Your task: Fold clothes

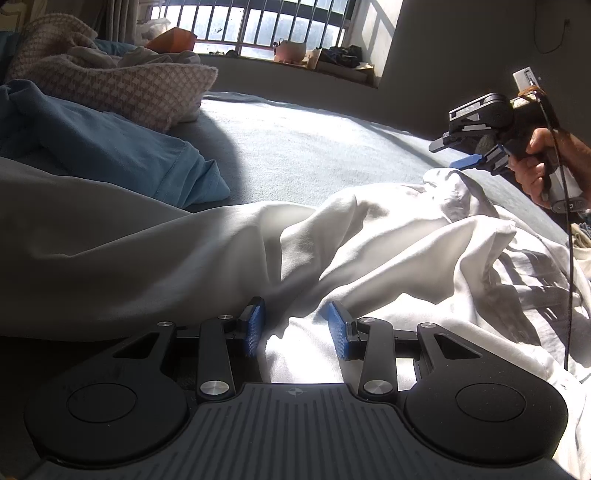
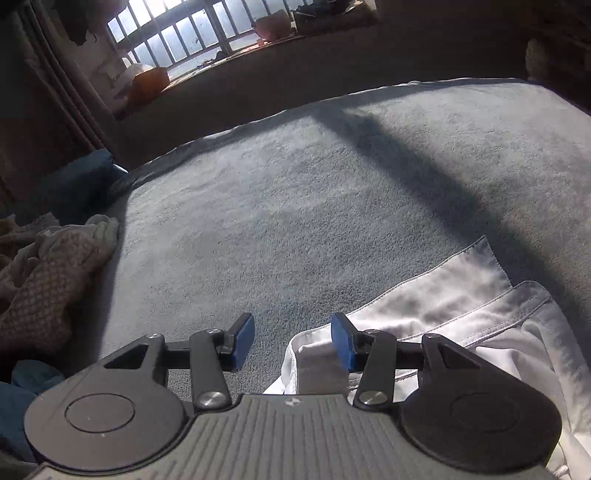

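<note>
A crumpled white garment (image 1: 388,240) is spread over the near part of a bed covered with a grey-blue blanket (image 1: 314,140). The left gripper (image 1: 295,328) is pushed into the white cloth, and a bunched fold is seen between its blue pads (image 1: 255,328); whether the jaws press on that fold cannot be told, since they stand part way apart. The right gripper (image 2: 291,339) is held in a hand (image 1: 543,166) just above the garment's far edge, and its jaws are parted with nothing between them; only the blanket lies ahead of them, while a hemmed edge of the garment sits under and beside the right-hand pad. A checked beige cloth (image 1: 140,88) and a blue cloth (image 1: 110,147) are piled at the left of the bed, and a barred window (image 1: 258,26) is seen behind.
</note>
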The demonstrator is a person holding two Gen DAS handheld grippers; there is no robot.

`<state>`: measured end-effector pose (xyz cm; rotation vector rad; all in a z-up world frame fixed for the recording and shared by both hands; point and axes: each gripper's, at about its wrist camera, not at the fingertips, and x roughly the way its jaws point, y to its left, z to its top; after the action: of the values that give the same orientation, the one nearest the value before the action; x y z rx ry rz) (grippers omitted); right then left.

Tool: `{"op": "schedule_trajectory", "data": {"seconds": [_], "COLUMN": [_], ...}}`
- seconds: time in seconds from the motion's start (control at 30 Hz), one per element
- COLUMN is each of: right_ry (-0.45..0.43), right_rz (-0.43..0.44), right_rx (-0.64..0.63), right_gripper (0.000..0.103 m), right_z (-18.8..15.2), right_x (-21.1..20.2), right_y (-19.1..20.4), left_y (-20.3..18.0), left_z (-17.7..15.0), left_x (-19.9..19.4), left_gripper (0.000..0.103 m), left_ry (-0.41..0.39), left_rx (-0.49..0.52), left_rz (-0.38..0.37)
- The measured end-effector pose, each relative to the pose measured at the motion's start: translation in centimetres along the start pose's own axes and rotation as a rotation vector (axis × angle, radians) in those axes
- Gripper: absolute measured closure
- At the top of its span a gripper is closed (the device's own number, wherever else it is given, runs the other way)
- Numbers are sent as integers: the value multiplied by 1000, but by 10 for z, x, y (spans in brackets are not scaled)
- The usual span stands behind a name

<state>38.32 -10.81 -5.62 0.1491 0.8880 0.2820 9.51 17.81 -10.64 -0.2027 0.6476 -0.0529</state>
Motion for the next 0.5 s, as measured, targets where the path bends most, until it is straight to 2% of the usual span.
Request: {"op": "schedule_trajectory", "data": {"seconds": [0.07, 0.13, 0.27, 0.4, 0.47, 0.5], "right_ry": [53, 136, 1, -181, -209, -220], "right_rz": [-57, -126, -55, 159, 184, 194], "right_rx": [-156, -240, -93, 308, 418, 434], "right_gripper": [62, 101, 101, 101, 102, 102], "right_z": [-2, -8, -9, -14, -17, -17], "right_x": [11, 22, -2, -21, -19, -17], "right_y": [23, 35, 17, -37, -52, -54], "left_y": [0, 1, 1, 0, 0, 0], "left_z": [0, 0, 0, 0, -1, -1], "left_x": [0, 0, 1, 2, 2, 2], "left_gripper": [65, 65, 65, 65, 65, 65], "left_ry": [0, 0, -3, -7, -7, -8], "left_rx": [2, 1, -1, 3, 4, 5], "left_rz": [0, -1, -2, -1, -1, -1]}}
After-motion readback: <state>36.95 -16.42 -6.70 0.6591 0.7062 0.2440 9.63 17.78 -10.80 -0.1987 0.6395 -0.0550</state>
